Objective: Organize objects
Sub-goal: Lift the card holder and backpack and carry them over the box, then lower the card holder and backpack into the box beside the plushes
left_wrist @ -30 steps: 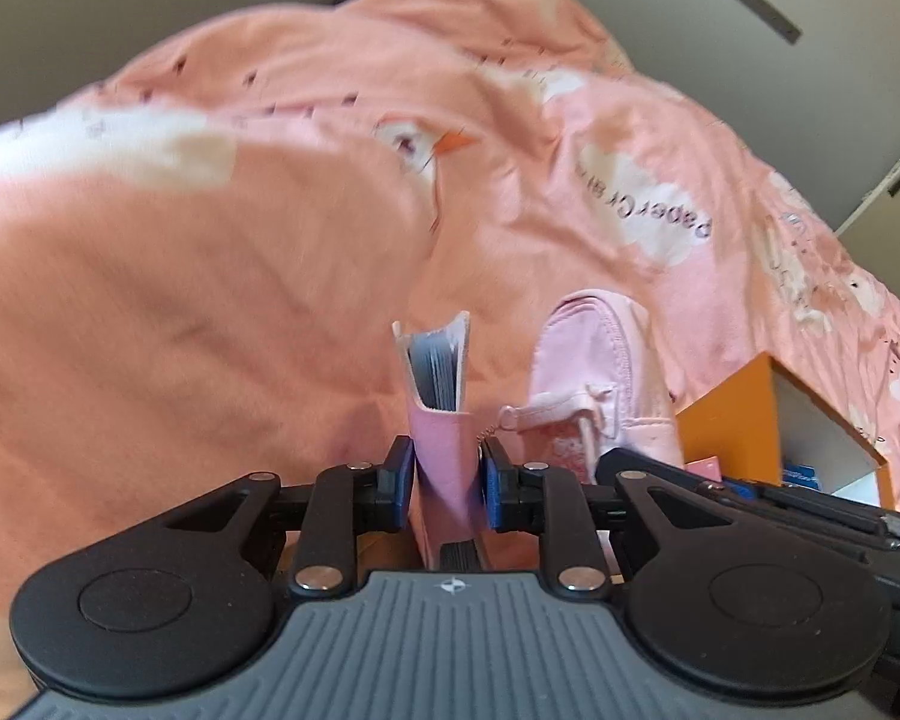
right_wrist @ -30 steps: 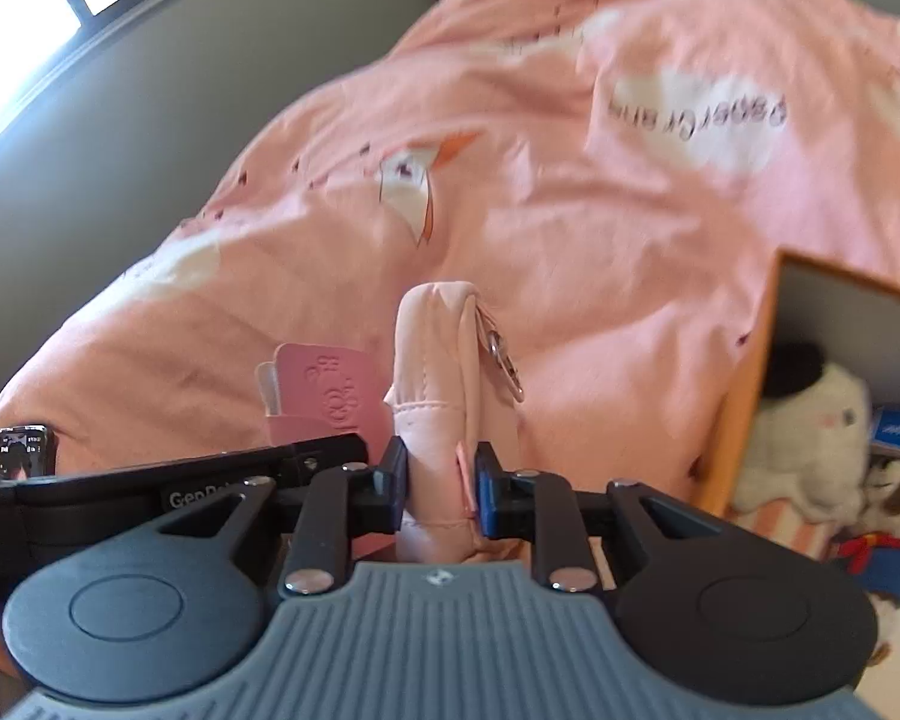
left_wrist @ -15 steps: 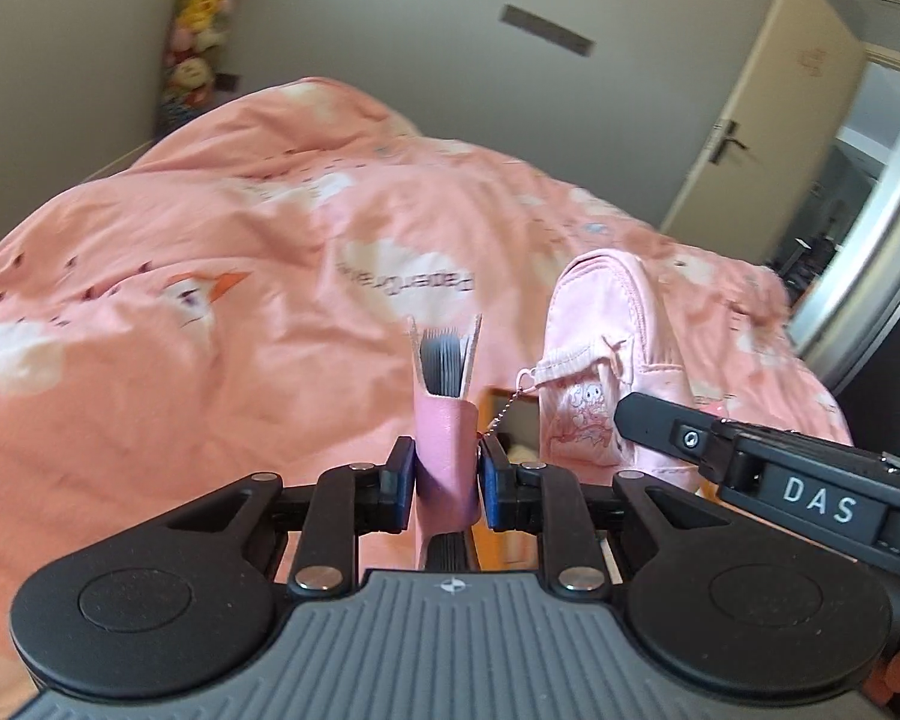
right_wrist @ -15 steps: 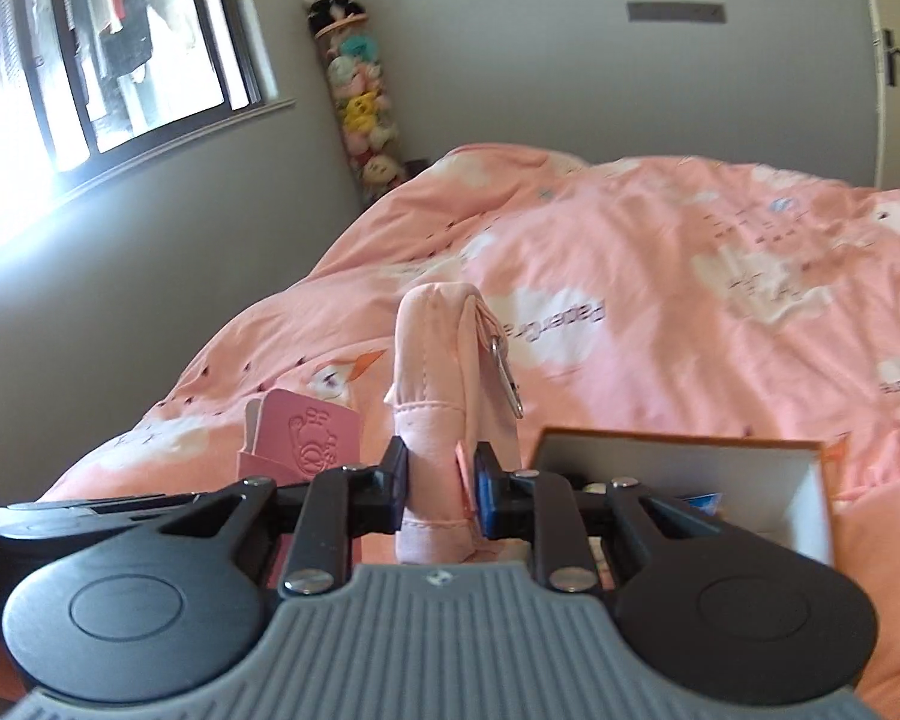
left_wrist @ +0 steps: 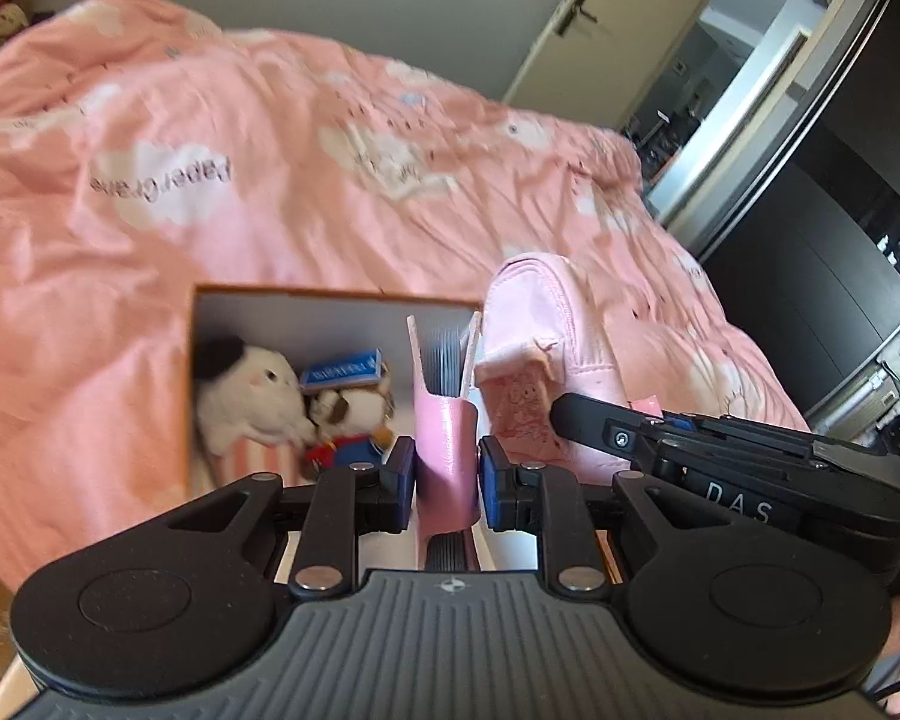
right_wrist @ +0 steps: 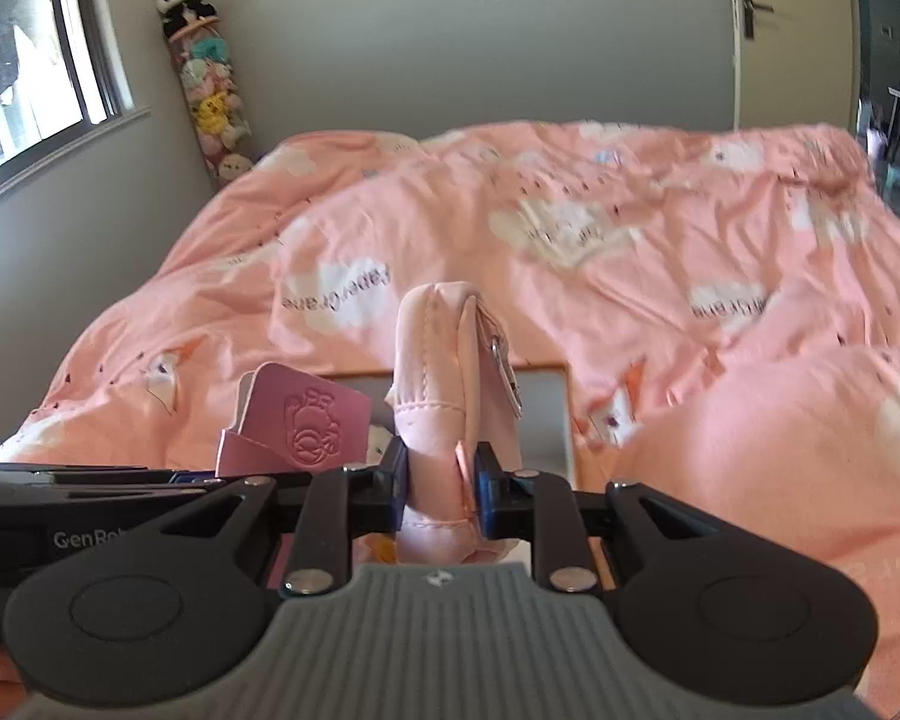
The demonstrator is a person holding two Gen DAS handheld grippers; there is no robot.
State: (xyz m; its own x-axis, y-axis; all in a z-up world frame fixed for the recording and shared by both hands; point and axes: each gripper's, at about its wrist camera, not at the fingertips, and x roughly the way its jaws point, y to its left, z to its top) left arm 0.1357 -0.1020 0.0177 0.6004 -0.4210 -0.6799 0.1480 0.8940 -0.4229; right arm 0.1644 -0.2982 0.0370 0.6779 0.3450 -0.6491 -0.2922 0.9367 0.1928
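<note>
Left gripper pinching pink card holder; right gripper clamping pink pouch. Both above orange box, toys at nine o'clock. I lower slowly, release into bare three o'clock side.

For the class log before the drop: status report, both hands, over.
Left gripper shut on pink embossed card holder. Right gripper shut on pale pink fabric pouch. Both over orange-rimmed box; plush toys already inside.

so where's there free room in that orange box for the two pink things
Crowded at the box's left: white plush, small plush, blue pack. Bare floor lies along the right wall, beyond the pink card holder and pink pouch.
</note>
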